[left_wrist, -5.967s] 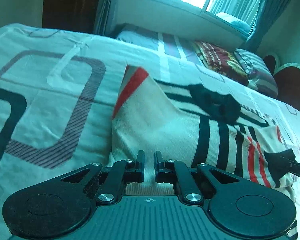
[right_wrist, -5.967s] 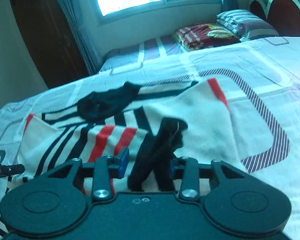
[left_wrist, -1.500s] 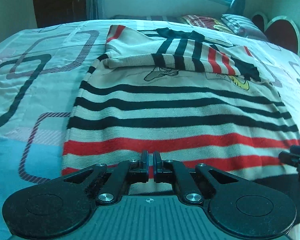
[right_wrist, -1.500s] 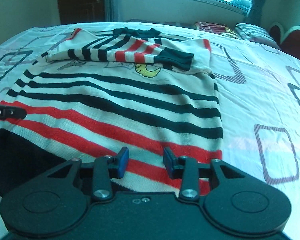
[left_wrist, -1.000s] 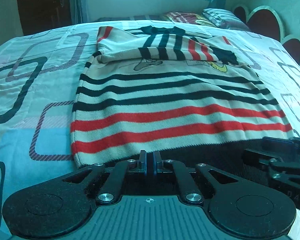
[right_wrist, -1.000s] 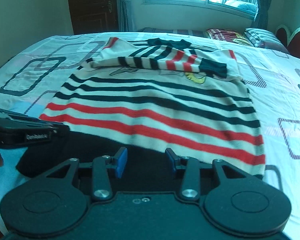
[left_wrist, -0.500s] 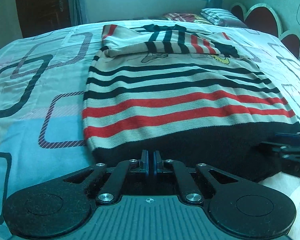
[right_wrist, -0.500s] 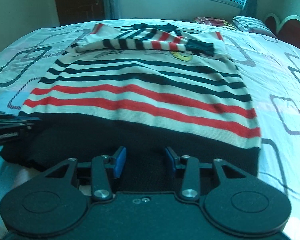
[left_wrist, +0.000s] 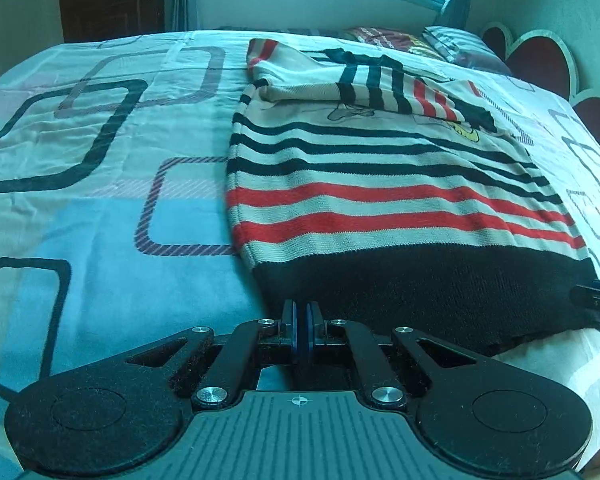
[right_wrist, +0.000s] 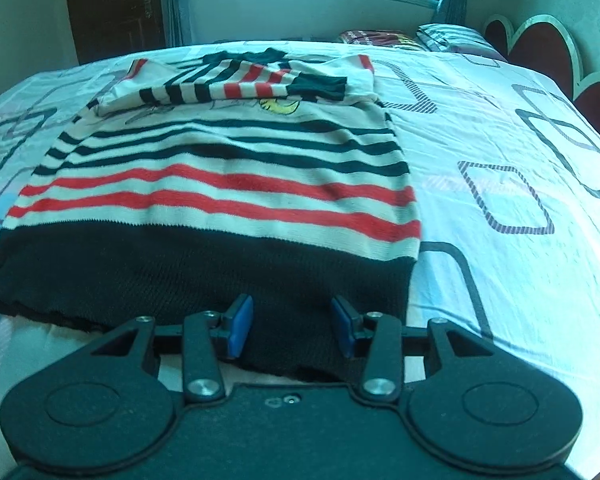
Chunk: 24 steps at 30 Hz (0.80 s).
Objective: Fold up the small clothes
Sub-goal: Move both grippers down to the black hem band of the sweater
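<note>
Striped sweater (right_wrist: 220,184): our right gripper (right_wrist: 292,330) has just been widening, its jaws parting over the black hem without pressing it; our left gripper (left_wrist: 300,328) is staying clamped at that hem's near-left corner. Garment is lying flat on the patterned bedsheet (left_wrist: 80,216), sleeves folded across its chest.

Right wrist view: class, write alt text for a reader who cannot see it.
A striped sweater lies flat on a patterned bedsheet, sleeves folded across its chest. The right gripper has open jaws over the black hem.
</note>
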{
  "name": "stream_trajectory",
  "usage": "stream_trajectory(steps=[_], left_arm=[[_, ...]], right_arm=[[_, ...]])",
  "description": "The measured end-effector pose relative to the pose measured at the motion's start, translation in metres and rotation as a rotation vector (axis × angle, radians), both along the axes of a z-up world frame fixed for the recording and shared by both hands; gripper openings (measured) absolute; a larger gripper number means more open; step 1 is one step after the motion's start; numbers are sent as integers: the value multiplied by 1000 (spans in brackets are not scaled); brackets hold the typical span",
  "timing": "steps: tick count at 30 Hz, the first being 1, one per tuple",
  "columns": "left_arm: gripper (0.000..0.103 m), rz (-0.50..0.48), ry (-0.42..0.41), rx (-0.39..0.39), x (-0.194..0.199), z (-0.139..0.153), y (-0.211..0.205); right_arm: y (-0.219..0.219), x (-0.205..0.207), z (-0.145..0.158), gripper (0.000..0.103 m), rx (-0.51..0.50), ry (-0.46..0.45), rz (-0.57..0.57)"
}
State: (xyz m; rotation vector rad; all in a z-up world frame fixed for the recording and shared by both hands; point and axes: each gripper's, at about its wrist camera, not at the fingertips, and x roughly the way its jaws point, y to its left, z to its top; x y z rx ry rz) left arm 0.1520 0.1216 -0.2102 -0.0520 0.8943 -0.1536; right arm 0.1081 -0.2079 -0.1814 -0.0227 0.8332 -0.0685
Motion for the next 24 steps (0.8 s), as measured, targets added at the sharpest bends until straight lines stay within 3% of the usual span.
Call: stream_trajectory(steps=[3,11,20,22,23,24], left_arm=[[5,34,-5,15,-5,5,7],[6,88,53,-95,-2,2,21],[7,100,102,-112,3,-9,11],[27,121,99,-136,2,-9,15],[72,131,94,-138,2,-9,17],[102,143,71,-135,0,-8,18]], right_arm=[[-4,-4,7,59,-5,-22,-19],[-25,-7,6,64,-4,-9,-87],[-33,-10,-1,67,11,2,-97],[-34,-6,-1,67,22,-5,-85],[-34,-4,-1,67,25,-8,-78],[-34,-2,-1,67,26,-12,-72]])
